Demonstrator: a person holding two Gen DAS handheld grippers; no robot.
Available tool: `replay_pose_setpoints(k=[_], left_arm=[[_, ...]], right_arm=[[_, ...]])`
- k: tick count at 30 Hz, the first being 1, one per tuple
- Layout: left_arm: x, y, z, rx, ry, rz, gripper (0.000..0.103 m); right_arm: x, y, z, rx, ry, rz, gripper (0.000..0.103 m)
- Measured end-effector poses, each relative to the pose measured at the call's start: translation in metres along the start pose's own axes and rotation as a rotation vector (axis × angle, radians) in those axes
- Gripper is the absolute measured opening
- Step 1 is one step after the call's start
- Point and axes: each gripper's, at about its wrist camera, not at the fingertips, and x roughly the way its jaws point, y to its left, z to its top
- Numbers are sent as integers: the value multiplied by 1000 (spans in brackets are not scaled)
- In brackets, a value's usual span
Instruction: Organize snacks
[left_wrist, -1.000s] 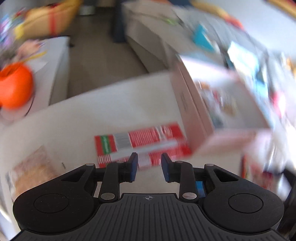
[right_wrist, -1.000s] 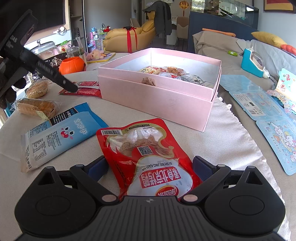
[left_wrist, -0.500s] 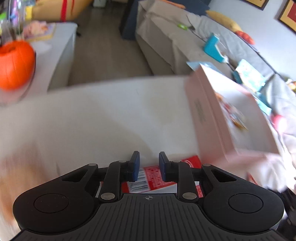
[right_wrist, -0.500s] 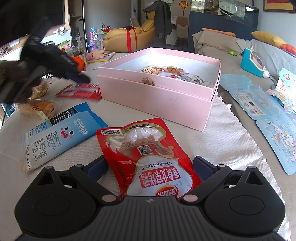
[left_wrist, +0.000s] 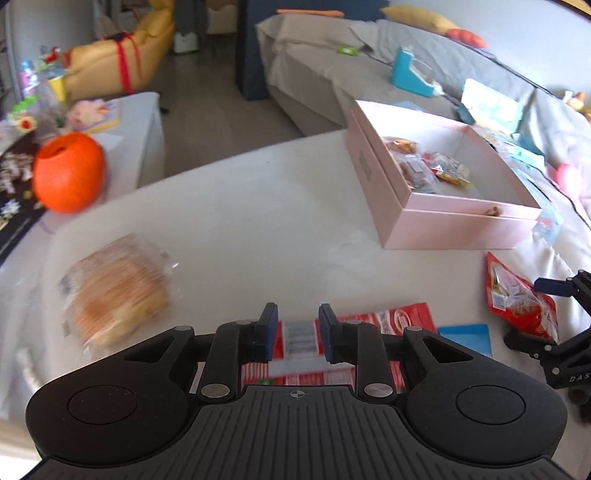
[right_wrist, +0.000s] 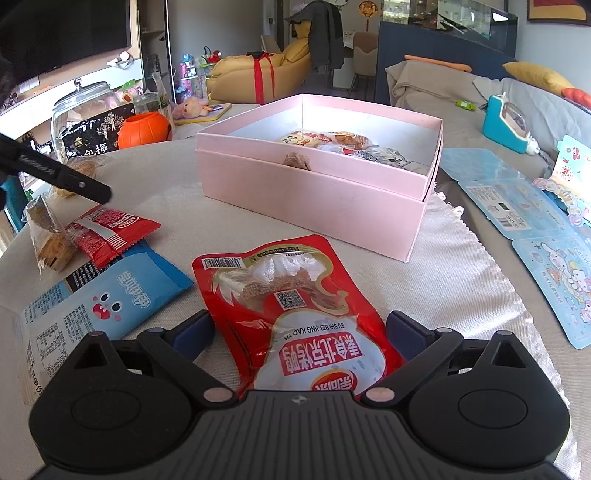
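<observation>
An open pink box (left_wrist: 443, 225) (right_wrist: 314, 199) with several wrapped snacks inside stands on the round cloth-covered table. My left gripper (left_wrist: 297, 325) (right_wrist: 105, 194) hovers just over a red striped packet (left_wrist: 388, 317) (right_wrist: 110, 232). Its jaws are opening from a narrow gap, and the pads do not press on the packet, which leans on a bagged bread (right_wrist: 48, 236). My right gripper (right_wrist: 299, 332) (left_wrist: 532, 314) is open wide around the lower end of a red pouch (right_wrist: 295, 295) (left_wrist: 517, 295) that lies flat on the cloth.
A blue packet (right_wrist: 110, 306) lies left of the pouch. A second bagged bread (left_wrist: 114, 295) sits at the table's left. An orange pumpkin pot (right_wrist: 146, 127) and a glass jar (right_wrist: 85, 107) stand behind. Sticker sheets (right_wrist: 517, 199) lie on the sofa at the right.
The left gripper swept toward the near left of the table, and the red striped packet came with it, from beside the box to against the bread. The right gripper and pouch stayed still.
</observation>
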Motion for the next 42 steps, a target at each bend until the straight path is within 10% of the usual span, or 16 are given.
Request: replay_pose_setpoints(k=[9,16,20,23,29,35,42], left_arm=[[-36,4,-24,-77,-28,19,28],[-70,32,-65,-304,-125,-18,28],[-72,35,-82,-368,-122,-77,28],[-68,35,-88,-394,-121,-98,28],[-58,30,-95,-452,-105,-87,28],[-56,40,-102,-540,-130,-74,28],[-62,34,-105,-542,-137,-72,28]], right_arm=[[1,65,66,-324,-54,149,92],[74,119,107,-371,110,279,82],[78,126,113,-272,177,391,35],[57,135,99,-390,155,378,37],[30,127,92,-474,87,334,81],[62,136,95,-468,152,334,81],[53,134,102,-326,226,378,36]])
